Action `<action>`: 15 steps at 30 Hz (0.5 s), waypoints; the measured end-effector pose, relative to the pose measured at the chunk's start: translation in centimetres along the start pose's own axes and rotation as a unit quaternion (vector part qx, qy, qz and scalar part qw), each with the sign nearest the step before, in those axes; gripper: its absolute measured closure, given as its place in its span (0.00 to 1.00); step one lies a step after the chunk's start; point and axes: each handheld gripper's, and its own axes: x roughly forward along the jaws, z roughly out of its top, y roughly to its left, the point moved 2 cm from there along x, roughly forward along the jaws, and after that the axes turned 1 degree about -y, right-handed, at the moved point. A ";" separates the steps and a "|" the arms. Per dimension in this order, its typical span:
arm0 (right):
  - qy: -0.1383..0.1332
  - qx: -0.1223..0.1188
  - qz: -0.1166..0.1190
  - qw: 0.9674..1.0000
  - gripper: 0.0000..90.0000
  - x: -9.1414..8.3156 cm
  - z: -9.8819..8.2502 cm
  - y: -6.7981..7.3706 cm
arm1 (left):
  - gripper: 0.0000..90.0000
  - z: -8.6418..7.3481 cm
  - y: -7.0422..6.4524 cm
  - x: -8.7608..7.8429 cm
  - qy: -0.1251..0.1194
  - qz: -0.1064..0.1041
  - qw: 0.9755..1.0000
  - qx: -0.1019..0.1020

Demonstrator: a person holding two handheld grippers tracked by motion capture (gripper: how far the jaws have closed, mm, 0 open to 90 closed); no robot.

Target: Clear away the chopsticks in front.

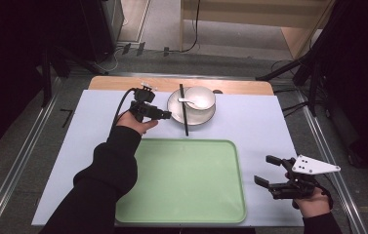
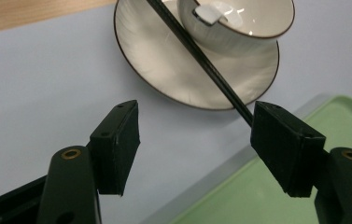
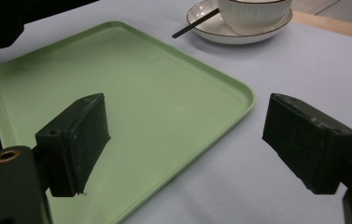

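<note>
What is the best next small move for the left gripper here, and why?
Probably ease the left gripper forward so its open jaws straddle the near end of the black chopstick. The stick lies across the plate beside the bowl, its tip overhanging just ahead of one jaw. The green tray is empty, and the right gripper waits open beside it.

One green tray (image 1: pixel 181 180), one plate (image 1: pixel 175 106), one bowl (image 1: pixel 202 97), one spoon (image 1: pixel 187 101), one black chopstick (image 1: pixel 184 117), two tongs.
</note>
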 end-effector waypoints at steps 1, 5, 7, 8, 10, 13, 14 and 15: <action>0.000 0.000 0.000 1.000 0.17 0.0 0.0 0.0 | 0.38 0.2 -0.1 0.3 0.001 0.000 1.000 -0.003; 0.000 0.000 0.000 1.000 0.17 0.0 0.0 -0.1 | 0.38 0.8 -0.2 1.7 0.009 0.012 1.000 0.002; 0.000 0.000 0.001 1.000 0.17 0.0 0.0 0.0 | 0.38 1.1 -0.4 2.5 0.010 0.014 1.000 0.001; 0.000 -0.001 0.001 1.000 0.17 0.0 0.0 0.0 | 0.38 1.2 -0.5 2.8 0.011 0.014 1.000 0.000; 0.000 -0.002 0.001 1.000 0.17 0.0 0.0 0.0 | 0.38 1.5 -0.7 3.6 0.015 0.018 1.000 0.000; 0.001 -0.003 0.002 1.000 0.17 0.0 0.0 0.0 | 0.38 1.6 -1.1 4.7 0.019 0.021 1.000 0.005; 0.001 -0.002 0.002 1.000 0.17 0.0 0.0 0.1 | 0.38 1.6 -1.2 5.1 0.017 0.027 0.999 0.005; 0.000 -0.003 0.002 1.000 0.17 0.0 0.0 0.1 | 0.38 1.6 -1.3 5.5 0.015 0.029 0.999 0.006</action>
